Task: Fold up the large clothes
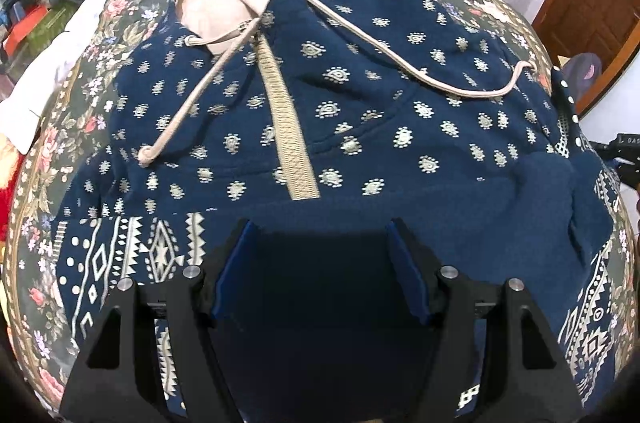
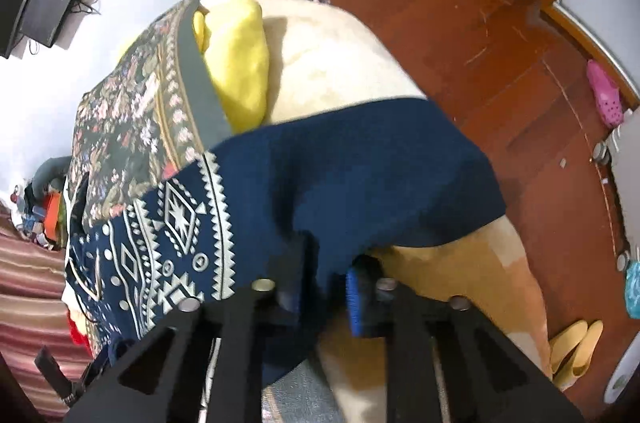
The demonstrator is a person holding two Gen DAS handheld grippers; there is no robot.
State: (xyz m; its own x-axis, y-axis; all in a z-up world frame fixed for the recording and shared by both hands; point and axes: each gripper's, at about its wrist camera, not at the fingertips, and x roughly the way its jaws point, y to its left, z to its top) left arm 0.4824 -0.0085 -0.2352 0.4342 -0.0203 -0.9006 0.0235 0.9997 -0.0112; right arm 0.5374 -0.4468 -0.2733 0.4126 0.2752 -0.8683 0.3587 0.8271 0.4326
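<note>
A navy hoodie point(image 1: 360, 95) with a pale paisley print lies spread face up on a floral bedspread point(image 1: 120, 11). Its beige-lined hood point(image 1: 212, 7) is at the far end, with two drawstrings trailing over the chest and a tan zipper strip point(image 1: 286, 127) down the middle. My left gripper point(image 1: 320, 235) is open just above the plain navy hem band, its jaws wide apart. In the right wrist view, my right gripper point(image 2: 324, 287) is shut on a fold of the hoodie point(image 2: 340, 175) near its patterned hem, at the bed's edge.
A yellow blanket point(image 2: 240, 71) and a cream cover point(image 2: 328, 55) lie beyond the bedspread point(image 2: 128, 127). Wooden floor point(image 2: 480, 43) lies past the bed, with yellow slippers point(image 2: 572, 347) and a pink shoe point(image 2: 604, 95). White cloth point(image 1: 44, 71) and clutter sit at the left.
</note>
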